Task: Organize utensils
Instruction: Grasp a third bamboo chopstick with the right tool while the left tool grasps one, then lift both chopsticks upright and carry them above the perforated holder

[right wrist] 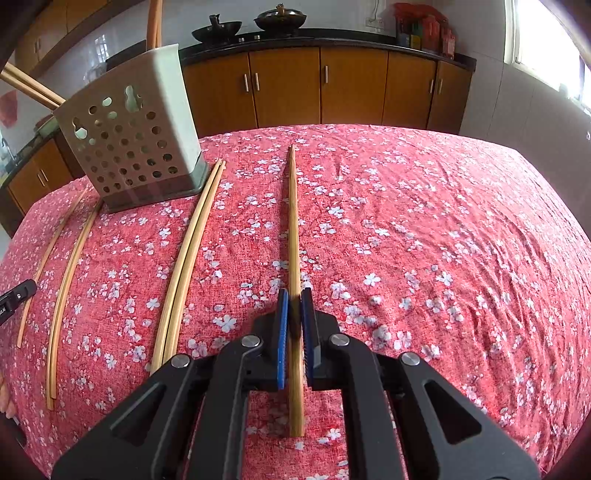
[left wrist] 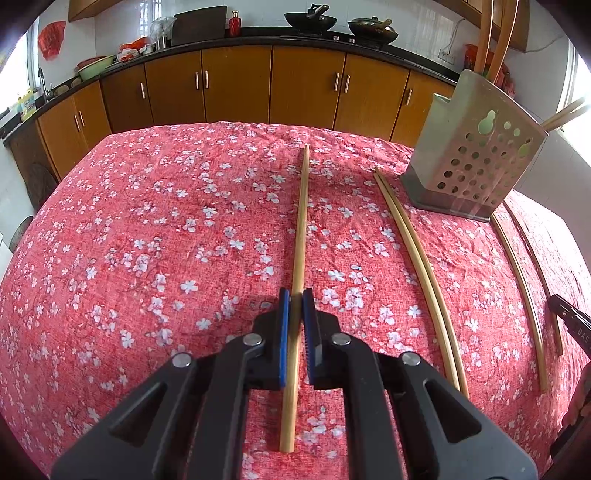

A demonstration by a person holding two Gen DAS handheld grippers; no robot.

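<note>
In the left wrist view my left gripper [left wrist: 296,301] is shut on a pale wooden chopstick [left wrist: 302,221] that runs straight ahead over the cloth. In the right wrist view my right gripper [right wrist: 294,301] is shut on a darker chopstick [right wrist: 293,221] that also points away from me. The perforated metal utensil holder [left wrist: 476,158] [right wrist: 136,140] stands on the table between the two hands, with chopsticks [left wrist: 487,33] sticking out of it. A loose pair of chopsticks [left wrist: 417,273] [right wrist: 188,266] lies next to the holder. More chopsticks [left wrist: 524,295] [right wrist: 66,280] lie on its other side.
A red flowered cloth [left wrist: 166,240] [right wrist: 443,240] covers the table. Beyond its far edge stand brown cabinets [left wrist: 236,85] under a dark counter with woks [left wrist: 310,20]. The other gripper's tip shows at each view's edge.
</note>
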